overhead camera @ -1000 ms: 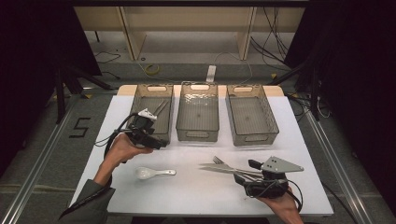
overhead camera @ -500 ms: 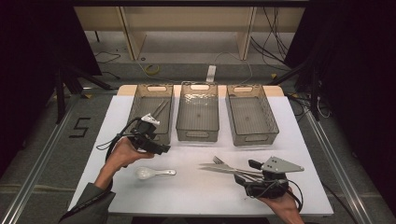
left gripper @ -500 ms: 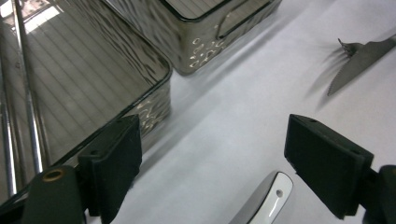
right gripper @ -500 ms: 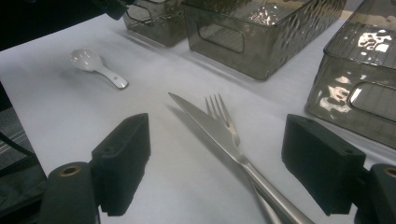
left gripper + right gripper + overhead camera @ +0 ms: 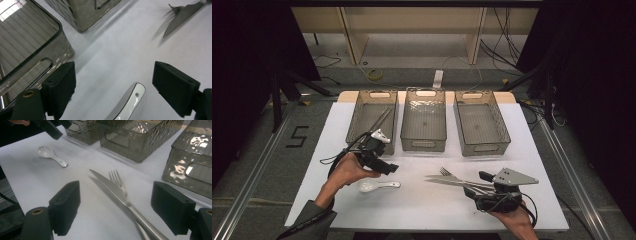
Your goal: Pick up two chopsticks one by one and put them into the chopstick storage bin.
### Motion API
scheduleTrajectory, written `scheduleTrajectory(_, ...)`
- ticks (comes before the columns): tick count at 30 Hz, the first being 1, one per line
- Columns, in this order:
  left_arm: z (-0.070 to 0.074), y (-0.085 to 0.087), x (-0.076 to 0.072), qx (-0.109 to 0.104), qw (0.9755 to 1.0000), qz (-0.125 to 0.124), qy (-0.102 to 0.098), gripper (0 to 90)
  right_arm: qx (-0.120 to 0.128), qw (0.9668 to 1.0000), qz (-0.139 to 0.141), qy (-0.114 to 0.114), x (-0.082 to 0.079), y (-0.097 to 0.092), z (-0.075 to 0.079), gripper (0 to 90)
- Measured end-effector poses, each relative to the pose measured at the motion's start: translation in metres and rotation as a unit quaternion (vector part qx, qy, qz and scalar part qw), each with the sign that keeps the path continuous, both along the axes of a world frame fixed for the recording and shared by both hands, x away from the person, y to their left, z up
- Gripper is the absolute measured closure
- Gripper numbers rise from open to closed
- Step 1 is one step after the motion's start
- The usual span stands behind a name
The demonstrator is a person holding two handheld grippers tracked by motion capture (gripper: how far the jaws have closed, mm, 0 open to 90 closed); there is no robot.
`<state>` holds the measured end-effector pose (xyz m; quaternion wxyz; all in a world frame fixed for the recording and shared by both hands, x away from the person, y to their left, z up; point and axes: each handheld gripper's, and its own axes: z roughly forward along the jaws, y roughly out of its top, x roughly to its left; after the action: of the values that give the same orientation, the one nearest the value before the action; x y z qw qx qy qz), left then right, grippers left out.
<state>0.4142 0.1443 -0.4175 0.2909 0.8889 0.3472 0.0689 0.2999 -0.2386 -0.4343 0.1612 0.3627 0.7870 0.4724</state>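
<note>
A white ceramic soup spoon (image 5: pixel 379 185) lies flat on the white worktop (image 5: pixel 422 210), at about 6 o'clock from the left gripper (image 5: pixel 122 82), whose fingers (image 5: pixel 61 82) are spread wide and empty over the handle. Its long axis runs 9 to 3 o'clock in the high view, bowl at 9, handle at 3. It looks light, stiff, glossy, likely slippery and chippable; the narrow handle seems the best hold. The right gripper (image 5: pixel 120 205), fingers also released, faces a knife (image 5: pixel 117 195) and fork (image 5: pixel 117 181).
</note>
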Motion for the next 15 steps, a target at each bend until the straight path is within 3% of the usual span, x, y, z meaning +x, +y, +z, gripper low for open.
scheduleTrajectory(15,-0.012,-0.001,-0.009,0.031,0.9993,-0.013,0.016,18.3,-0.003,1.0,-0.003,0.0,0.0,0.0,0.0,24.6)
